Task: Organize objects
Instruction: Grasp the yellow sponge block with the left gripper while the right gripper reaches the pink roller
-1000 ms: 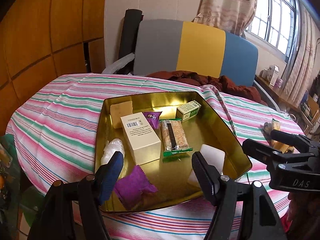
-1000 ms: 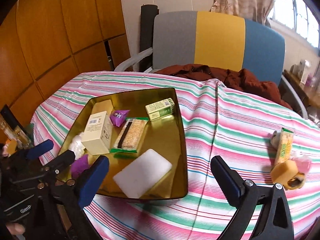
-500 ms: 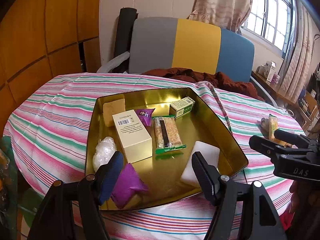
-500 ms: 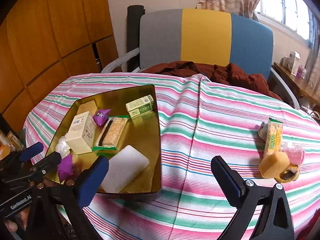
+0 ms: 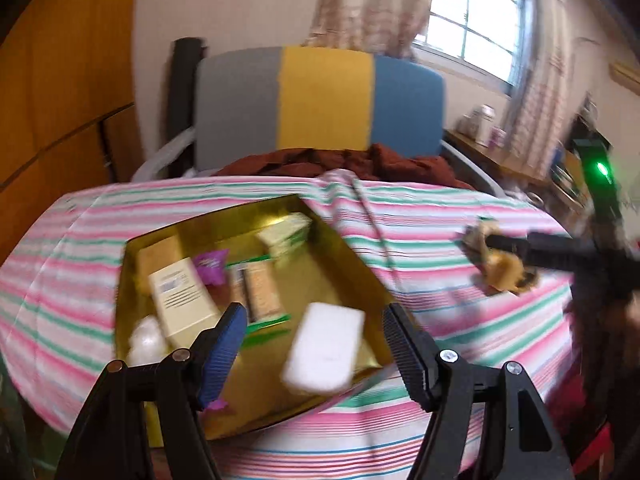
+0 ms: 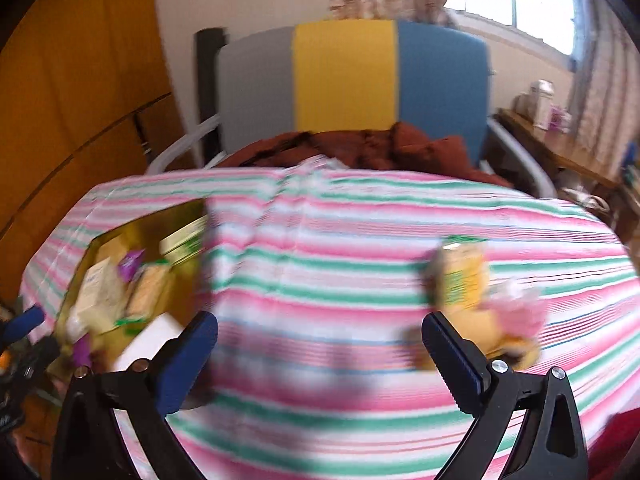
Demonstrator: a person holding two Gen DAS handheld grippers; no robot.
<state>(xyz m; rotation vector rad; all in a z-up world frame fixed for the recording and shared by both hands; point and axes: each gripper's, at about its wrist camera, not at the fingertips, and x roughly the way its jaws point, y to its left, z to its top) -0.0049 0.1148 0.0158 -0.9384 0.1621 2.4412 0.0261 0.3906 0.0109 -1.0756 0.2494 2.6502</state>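
Progress: gold metal tray (image 5: 352, 264) on striped tablecloth (image 6: 340, 240) holds most items | Left: blurred yellow snack cluster (image 6: 476, 304) outside tray | left gripper (image 5: 312, 344) wide open, empty | right gripper (image 6: 320, 356) wide open, empty, nearing cluster.

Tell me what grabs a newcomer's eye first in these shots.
The shiny gold tray on the striped tablecloth, crowded with small packets and a white block, stands out first. Next, a chair with grey, yellow and blue panels behind the table. Loose yellow snacks lie right of the tray.
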